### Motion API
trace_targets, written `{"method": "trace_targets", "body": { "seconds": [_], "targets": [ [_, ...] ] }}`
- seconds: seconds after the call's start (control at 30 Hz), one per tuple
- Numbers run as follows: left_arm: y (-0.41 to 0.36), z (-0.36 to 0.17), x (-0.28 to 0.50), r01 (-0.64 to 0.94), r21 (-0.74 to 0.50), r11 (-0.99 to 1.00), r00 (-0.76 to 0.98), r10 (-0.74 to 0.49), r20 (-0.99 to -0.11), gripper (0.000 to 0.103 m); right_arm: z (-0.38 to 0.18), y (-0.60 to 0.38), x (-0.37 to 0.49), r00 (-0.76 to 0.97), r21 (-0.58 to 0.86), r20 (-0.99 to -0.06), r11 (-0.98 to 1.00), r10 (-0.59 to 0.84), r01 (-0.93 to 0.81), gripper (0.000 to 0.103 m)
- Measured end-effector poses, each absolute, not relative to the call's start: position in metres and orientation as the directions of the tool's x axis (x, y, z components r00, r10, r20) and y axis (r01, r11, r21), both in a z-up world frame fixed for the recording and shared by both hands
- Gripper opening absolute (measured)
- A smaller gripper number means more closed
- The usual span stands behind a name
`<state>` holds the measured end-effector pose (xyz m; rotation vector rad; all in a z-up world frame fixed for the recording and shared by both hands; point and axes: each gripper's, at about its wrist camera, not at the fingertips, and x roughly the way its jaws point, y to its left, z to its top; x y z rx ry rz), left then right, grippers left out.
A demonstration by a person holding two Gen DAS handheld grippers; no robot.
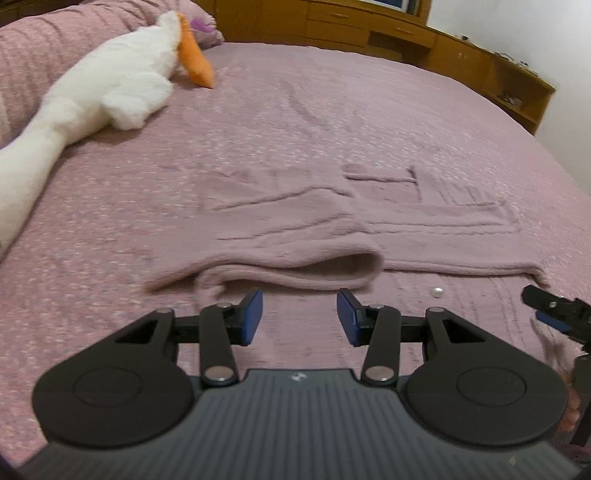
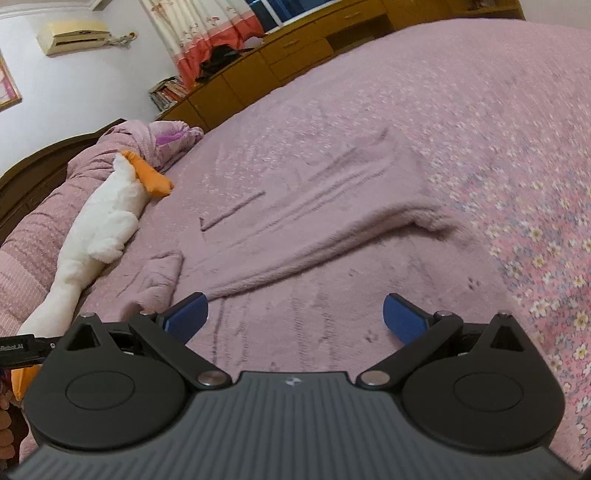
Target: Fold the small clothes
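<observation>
Looking down my left gripper [image 1: 299, 314], the jaws are apart with nothing between them, just bedspread showing through the gap. The pink knit sweater [image 1: 332, 221] lies flat on the bed right ahead, and the rolled edge of its folded-over part sits just beyond the blue pads [image 1: 253, 314]. A small white bead [image 1: 437, 291] rests on the fabric a bit to the right of the pads. At the far right edge of that view I can see the tip of the other gripper poking in.

My right gripper [image 2: 295, 317] is spread wide too, empty, hovering over the sweater's near part. From this side a sleeve [image 2: 332, 229] runs across the body, its cuff end out to the right on the flowery pink bedspread [image 2: 535, 184].

A white plush goose [image 1: 92, 92] with an orange beak lies on the left side of the bed, well apart from the sweater. Wooden cabinets [image 1: 369, 26] run along the far wall.
</observation>
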<state>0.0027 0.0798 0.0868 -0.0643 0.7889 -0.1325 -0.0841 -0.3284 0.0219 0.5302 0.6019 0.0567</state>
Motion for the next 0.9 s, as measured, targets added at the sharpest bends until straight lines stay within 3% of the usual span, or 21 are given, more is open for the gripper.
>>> {"method": "trace_targets", "body": {
  "seconds": [0.9],
  "targets": [
    [0.221,0.079,0.001,-0.163,-0.134,0.978,0.704,0.020,-0.710,0.046,0.097,-0.153,-0.037,0.711,0.360,-0.517,0.875,0.477,-0.325,0.103]
  ]
}}
